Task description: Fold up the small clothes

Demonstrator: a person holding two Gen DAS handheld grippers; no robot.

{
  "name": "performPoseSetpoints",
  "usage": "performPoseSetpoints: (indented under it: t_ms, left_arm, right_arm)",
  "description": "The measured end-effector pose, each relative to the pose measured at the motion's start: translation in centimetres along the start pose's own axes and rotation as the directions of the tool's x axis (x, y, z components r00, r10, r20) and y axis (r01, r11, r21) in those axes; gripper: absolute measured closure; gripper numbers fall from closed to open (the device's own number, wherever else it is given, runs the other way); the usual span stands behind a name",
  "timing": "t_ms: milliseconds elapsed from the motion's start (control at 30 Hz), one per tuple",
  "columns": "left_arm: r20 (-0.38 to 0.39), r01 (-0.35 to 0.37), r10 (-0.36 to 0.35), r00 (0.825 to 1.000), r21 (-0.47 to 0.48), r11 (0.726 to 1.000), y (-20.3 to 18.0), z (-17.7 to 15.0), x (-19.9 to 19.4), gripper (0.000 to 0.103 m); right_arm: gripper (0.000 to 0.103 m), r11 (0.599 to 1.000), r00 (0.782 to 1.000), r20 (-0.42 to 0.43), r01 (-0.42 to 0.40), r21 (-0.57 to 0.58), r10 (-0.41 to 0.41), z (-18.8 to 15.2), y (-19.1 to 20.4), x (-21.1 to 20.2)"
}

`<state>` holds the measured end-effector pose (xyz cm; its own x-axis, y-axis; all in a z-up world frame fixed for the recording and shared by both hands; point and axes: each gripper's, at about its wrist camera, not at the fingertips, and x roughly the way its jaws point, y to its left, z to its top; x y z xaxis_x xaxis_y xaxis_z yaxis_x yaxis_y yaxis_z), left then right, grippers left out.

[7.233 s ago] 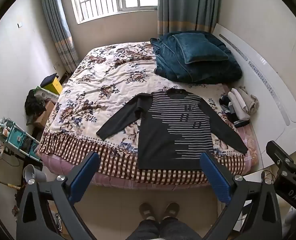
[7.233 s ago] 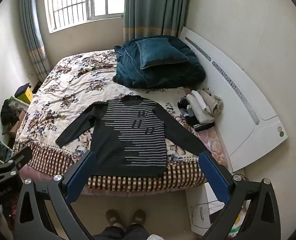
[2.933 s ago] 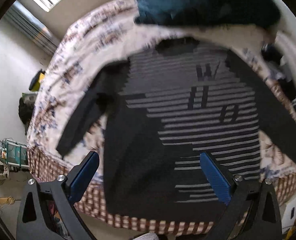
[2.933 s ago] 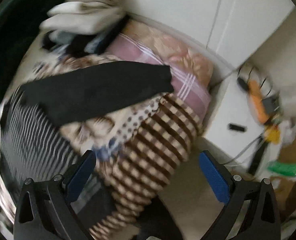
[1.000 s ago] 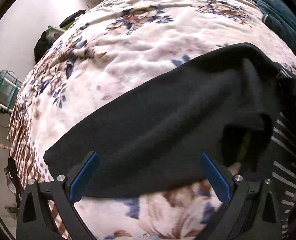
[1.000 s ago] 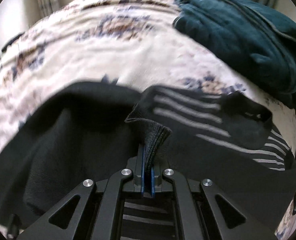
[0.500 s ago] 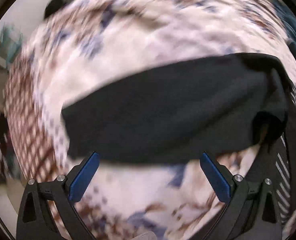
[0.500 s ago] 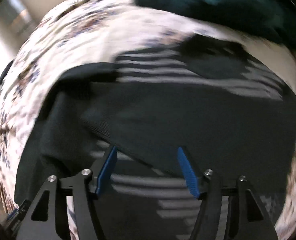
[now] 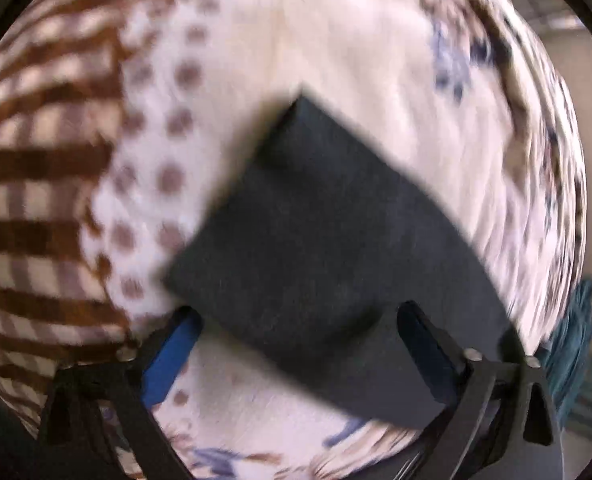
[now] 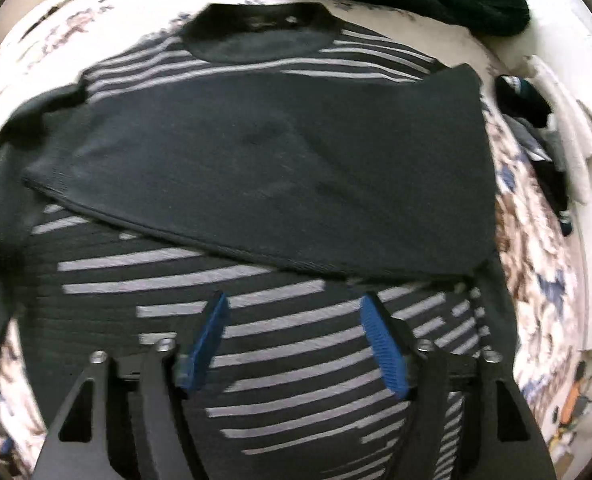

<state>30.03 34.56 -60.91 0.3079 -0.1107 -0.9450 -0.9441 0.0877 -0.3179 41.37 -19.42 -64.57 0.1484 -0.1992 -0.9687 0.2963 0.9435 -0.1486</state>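
Since a second ago the right gripper [image 10: 291, 340] has let go of the dark sleeve [image 10: 263, 168], which now lies folded across the chest of the black grey-striped knit sweater [image 10: 296, 344] on the floral quilted bedspread [image 9: 336, 48]. Its blue-padded jaws stand spread above the stripes. Left gripper [image 9: 296, 344], jaws wide apart, straddles the other black sleeve's cuff [image 9: 320, 240].

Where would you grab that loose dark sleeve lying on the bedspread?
At the cuff end of the sleeve, coming in along its length: it lies flat, and the left tongs already straddle it, open. Then carry it across the sweater.
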Motion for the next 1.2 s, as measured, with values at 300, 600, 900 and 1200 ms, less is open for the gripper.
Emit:
performPoseSetpoints:
  t_ms: [300, 600, 900, 1200]
  left_arm:
    - [0.266, -0.041, -0.036, 0.963, 0.281, 0.959, -6.8, 0.6, -4.1, 0.094]
    - [0.394, -0.099, -0.319, 0.862, 0.748, 0.657, -21.4, -11.4, -12.2, 0.095]
    - [-0.026, 0.077, -0.409, 0.912, 0.991, 0.11, -29.3, -36.9, -8.8, 0.095]
    - [-0.217, 0.16, -0.146, 0.965, 0.932, -0.326, -26.6, -57.7, 0.7, 0.094]
  right_arm:
    - [0.014, 0.997, 0.996, 0.014, -0.083, 0.01, 0.082, 2.3, -0.9, 0.4]
    - [0.014, 0.988, 0.988, -0.032, -0.153, -0.029, 0.152, 0.9, -5.4, 1.7]
    - [0.014, 0.97, 0.982, -0.039, -0.176, 0.167, 0.185, -0.6, -16.5, 1.9]
    - [0.014, 0.955, 0.982, -0.076, -0.149, 0.256, 0.173, -2.4, -24.6, 3.4]
